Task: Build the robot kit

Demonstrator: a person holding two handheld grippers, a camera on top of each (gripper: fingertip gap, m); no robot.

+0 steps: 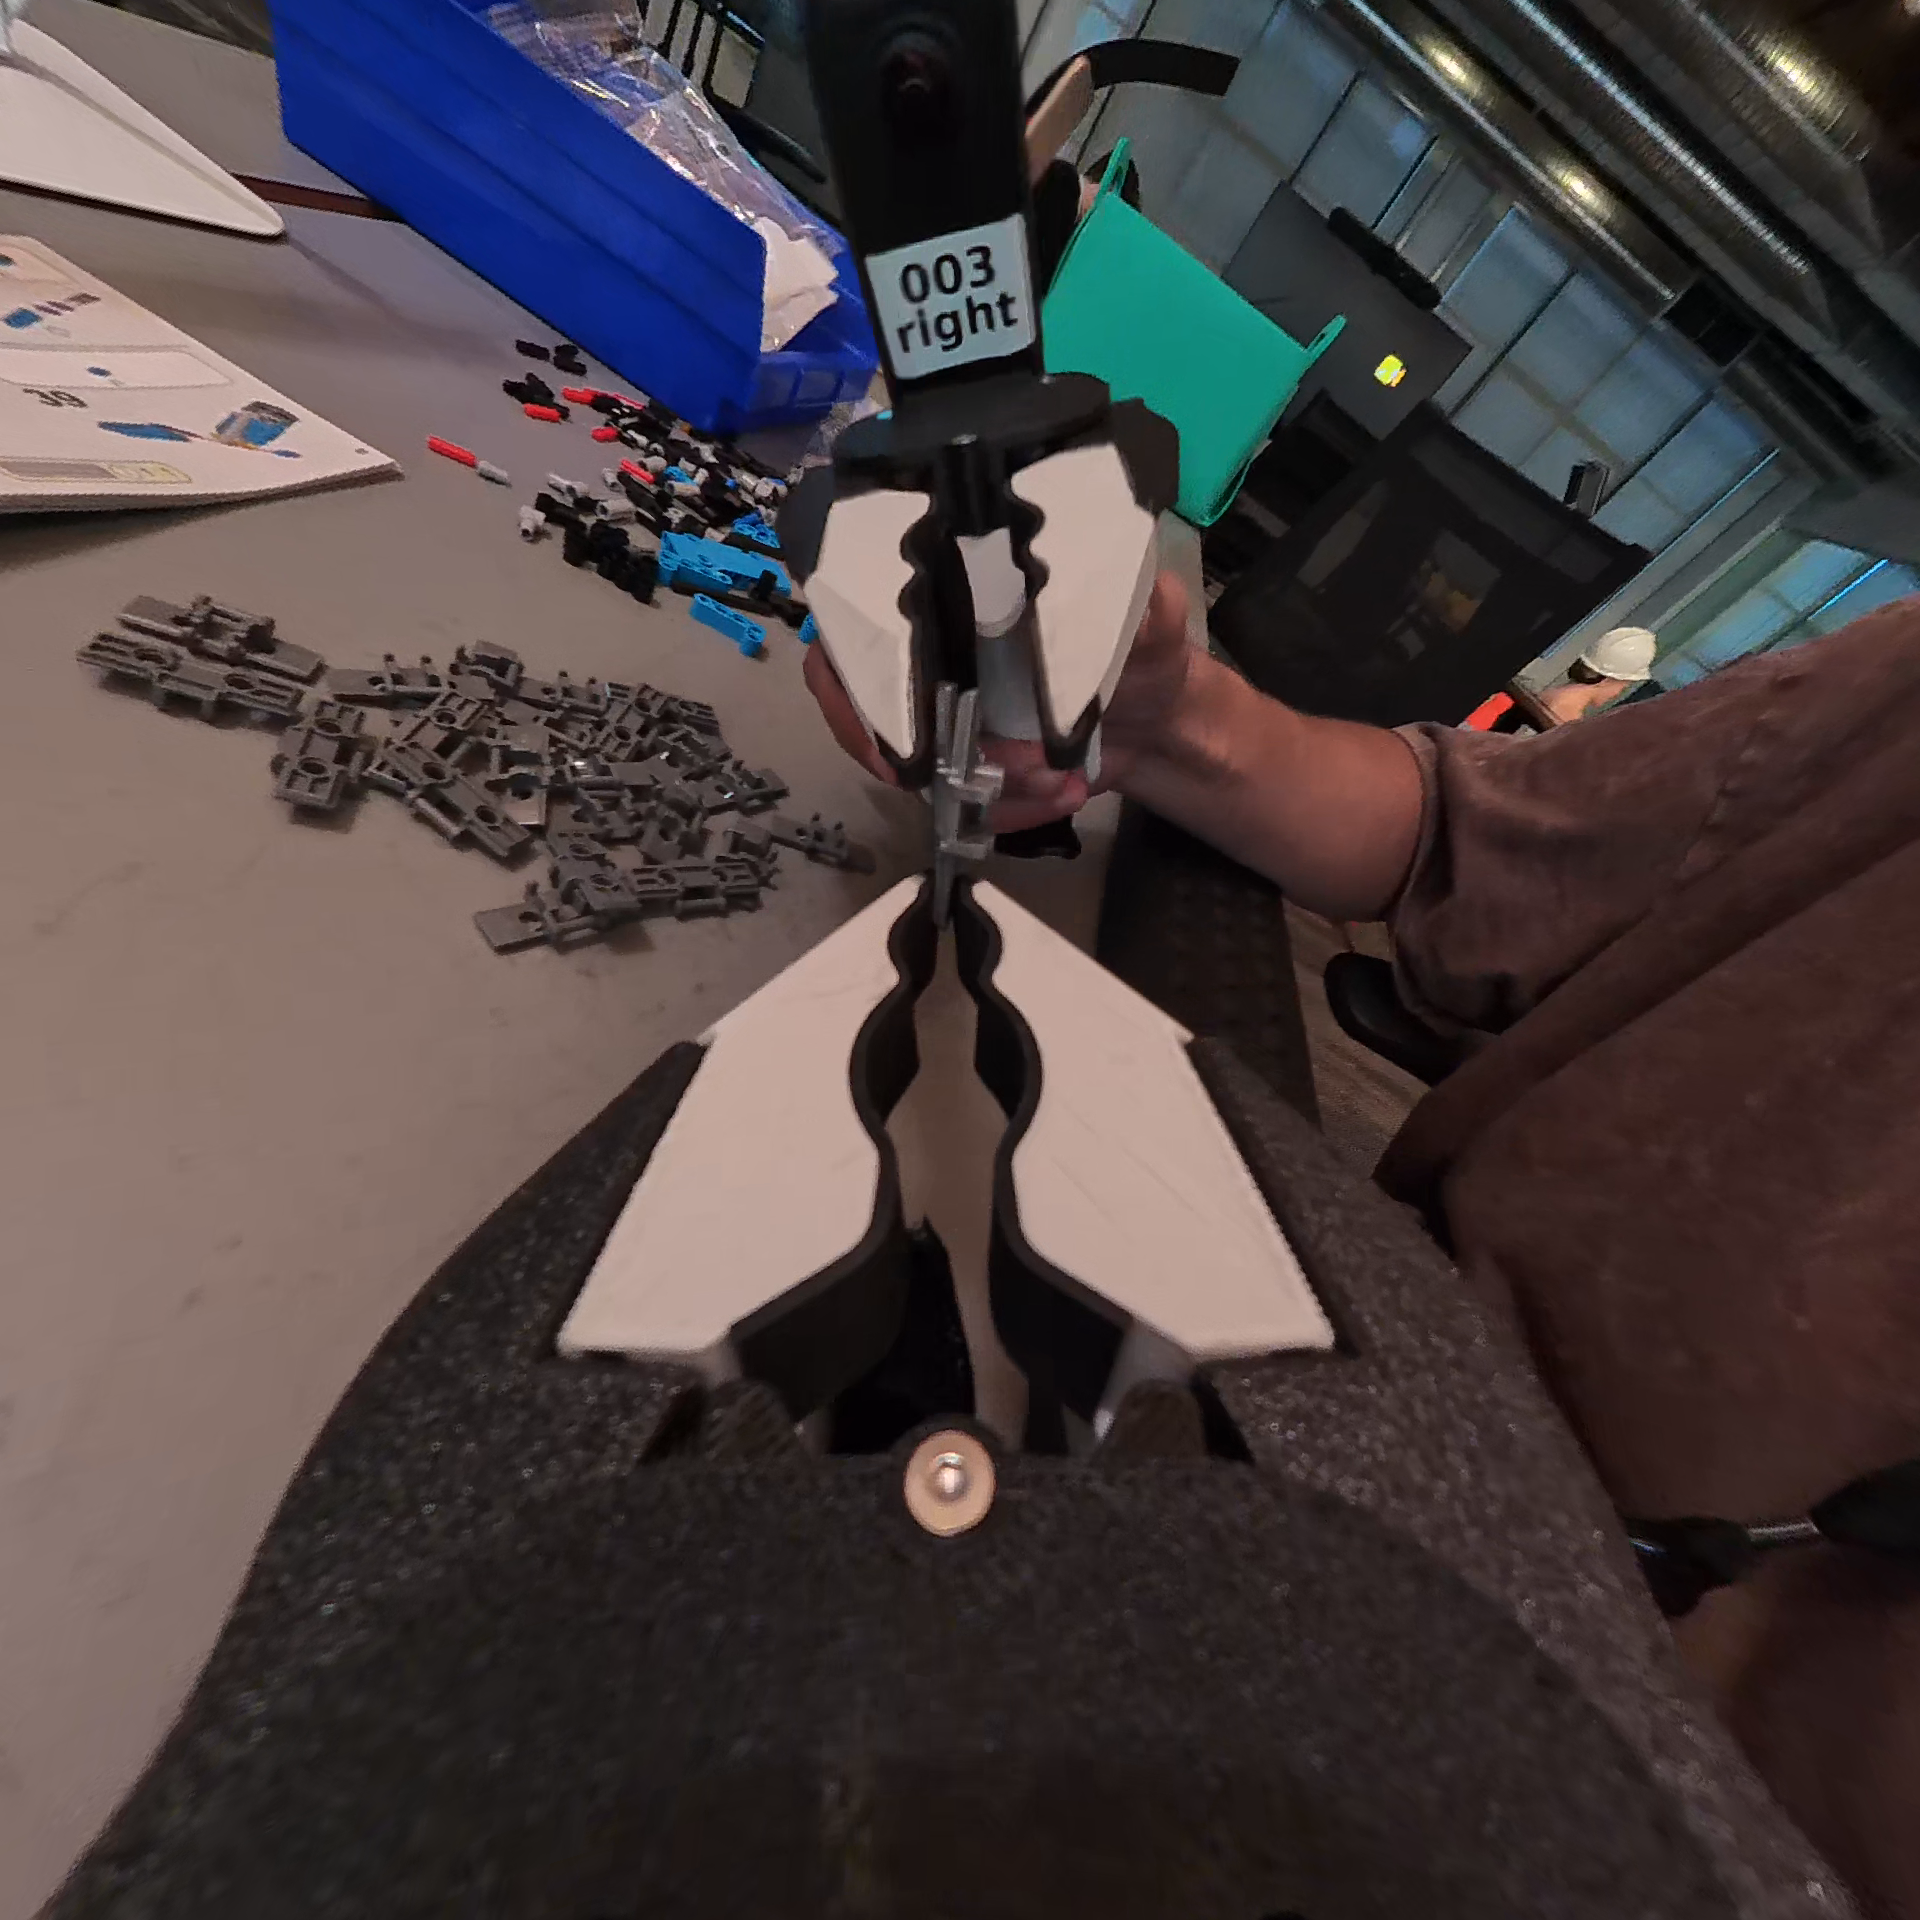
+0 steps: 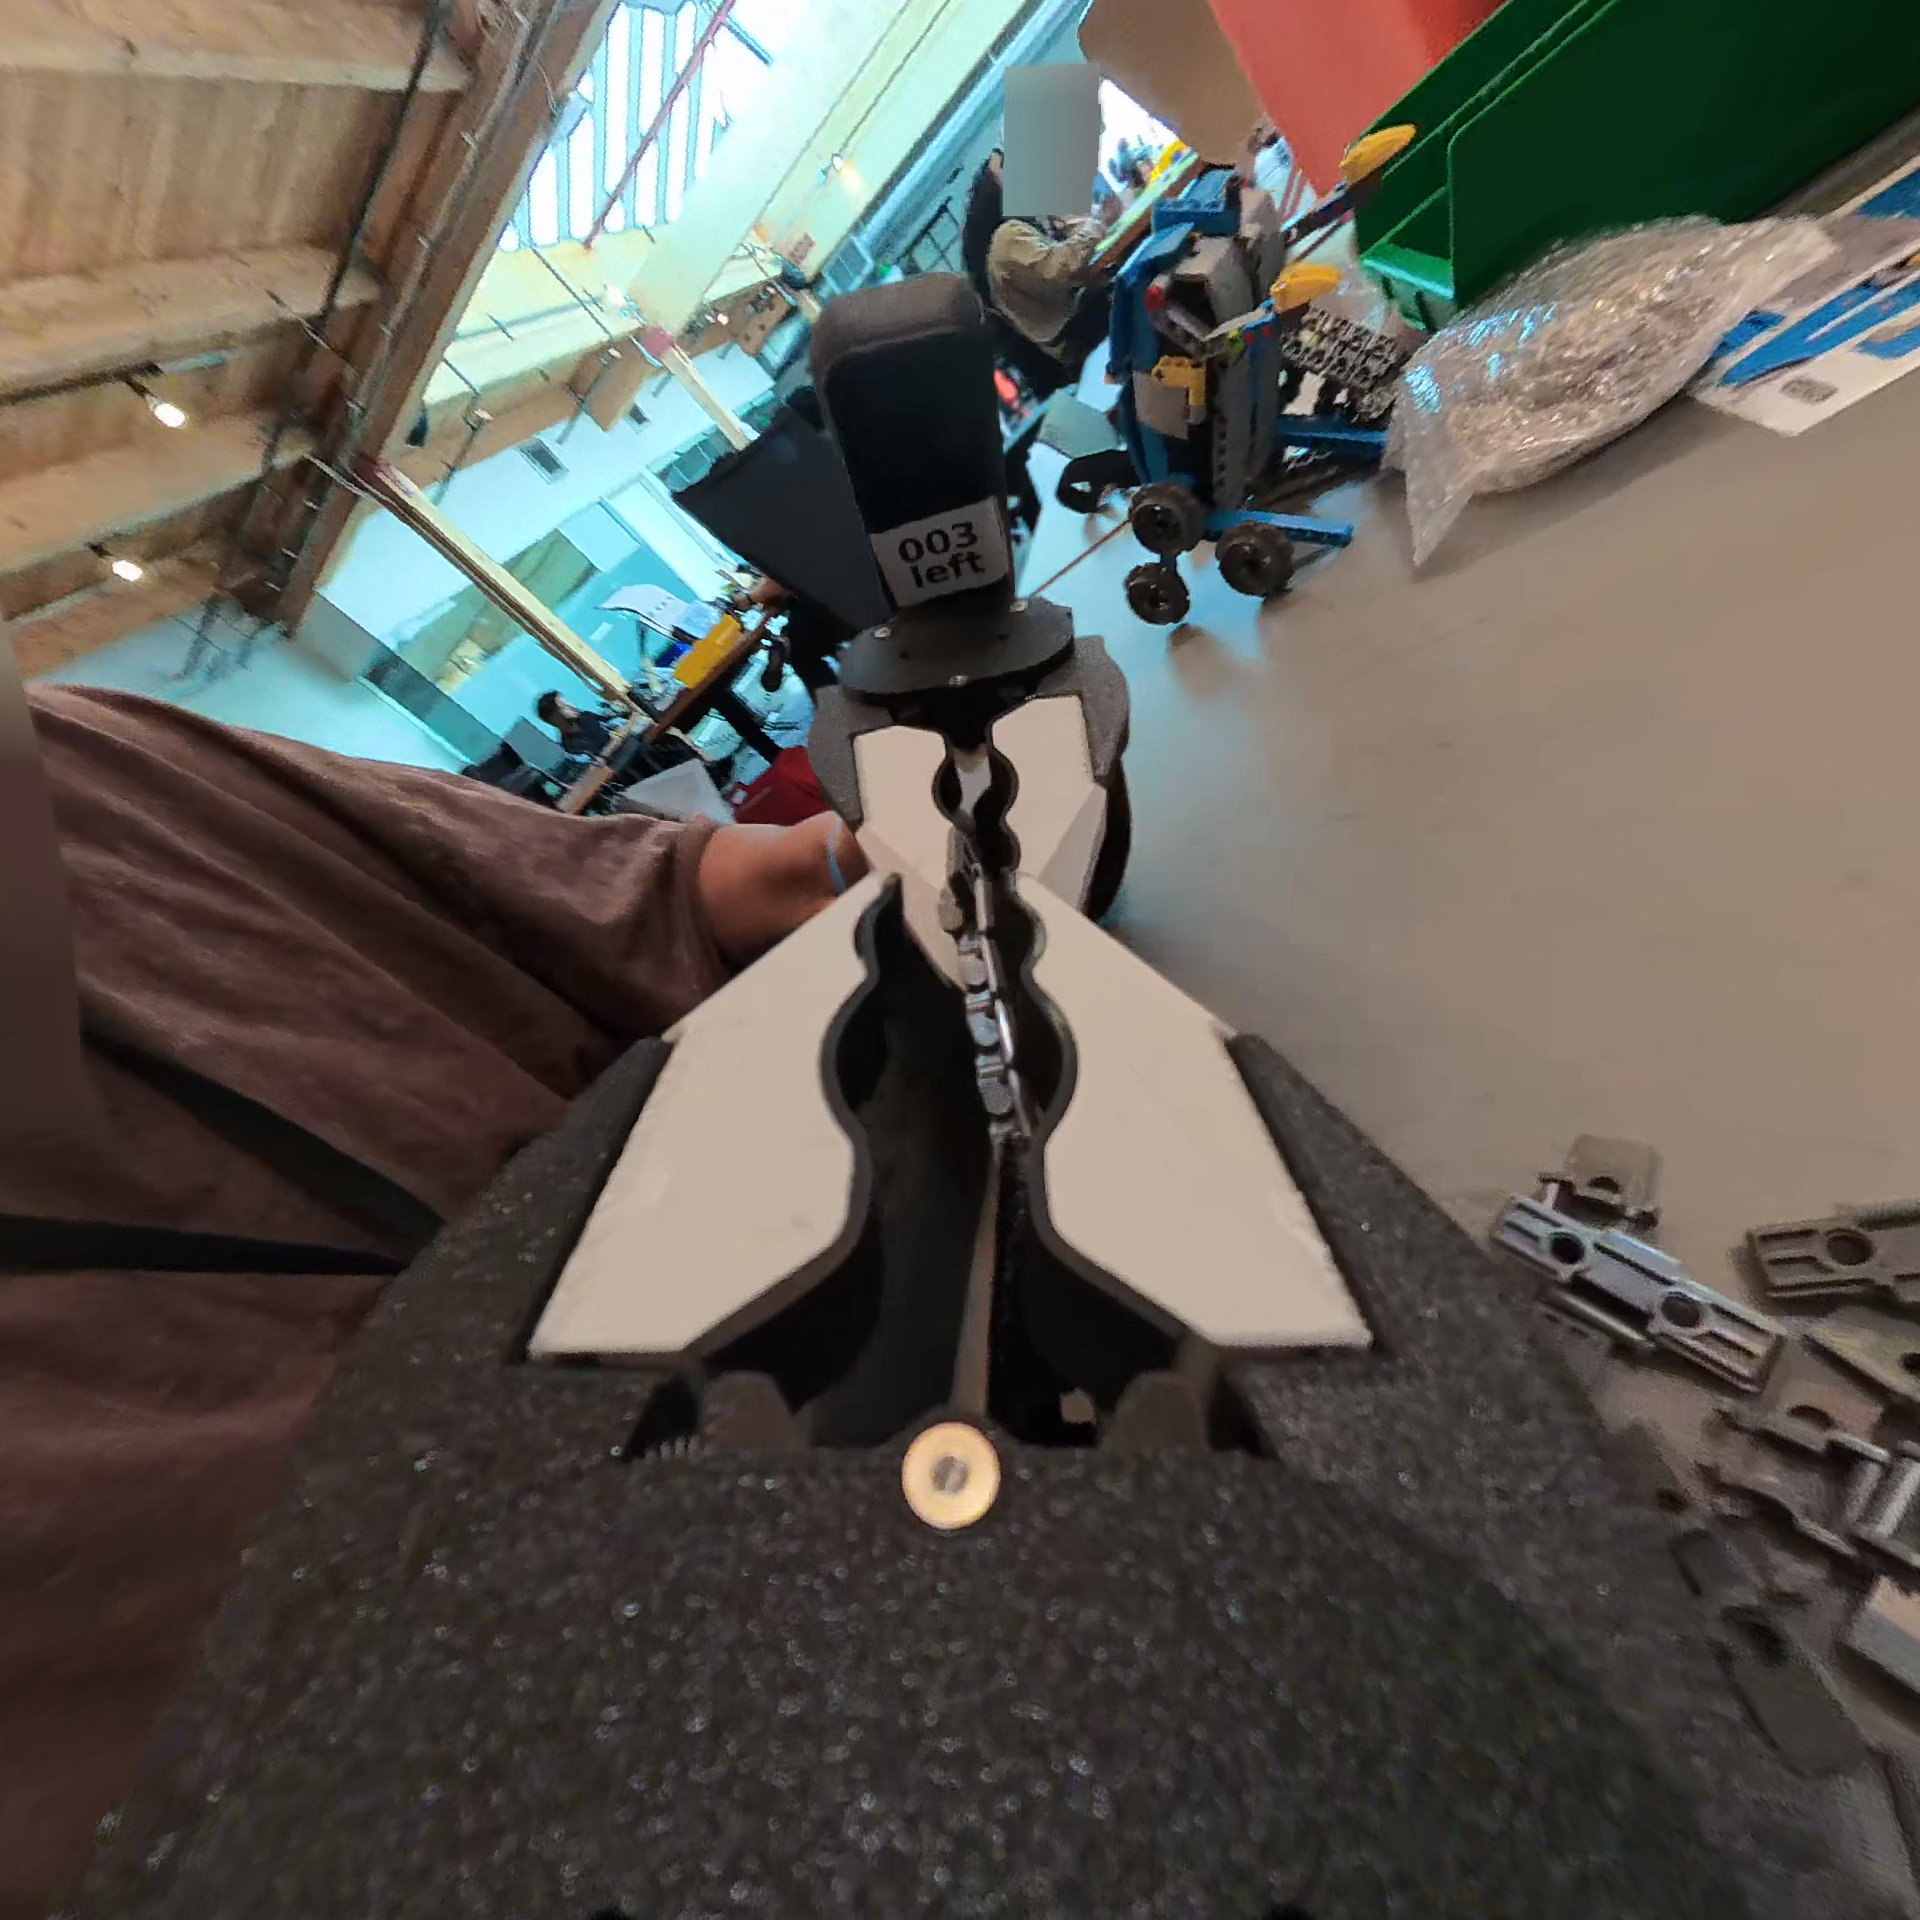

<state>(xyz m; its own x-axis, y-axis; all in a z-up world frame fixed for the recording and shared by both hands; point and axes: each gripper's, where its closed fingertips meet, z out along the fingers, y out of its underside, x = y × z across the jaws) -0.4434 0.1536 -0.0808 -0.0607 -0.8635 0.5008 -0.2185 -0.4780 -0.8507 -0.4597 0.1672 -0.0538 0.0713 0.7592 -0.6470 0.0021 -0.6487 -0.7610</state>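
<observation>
Both grippers meet tip to tip above the grey table point(image 1: 260, 1039), and between them runs one short chain of grey track links point(image 1: 961, 800). The left gripper point(image 1: 948, 899) has its fingertips pinched tight on the near end of that chain, white fingers point(image 1: 790, 1122) drawn almost together. Facing it, the right gripper point(image 1: 982, 748) comes in from above with a white label on its black body, its fingers closed on the far end of the same piece; a bare hand point(image 1: 1143, 717) wraps the handle behind it, with a brown sleeve point(image 1: 1621, 831) trailing off to the side. From the right wrist view the chain runs edge-on along the inside of the right gripper's fingers point(image 2: 1132, 1153), clamped, and on toward the left gripper beyond. On the table lies a loose heap of dark grey track links point(image 1: 499, 769), well apart from the tips, and farther back a scatter of small black, red and blue pins and beams point(image 1: 665, 499). A blue bin point(image 1: 520, 208) stands behind those with clear plastic bags in it, and an open instruction booklet point(image 1: 135, 395) lies at the table's edge. Across the table stands a blue and grey wheeled brick model point(image 2: 1205, 395), beside a crumpled clear bag point(image 2: 1558, 353) and a green bin point(image 2: 1662, 156).
</observation>
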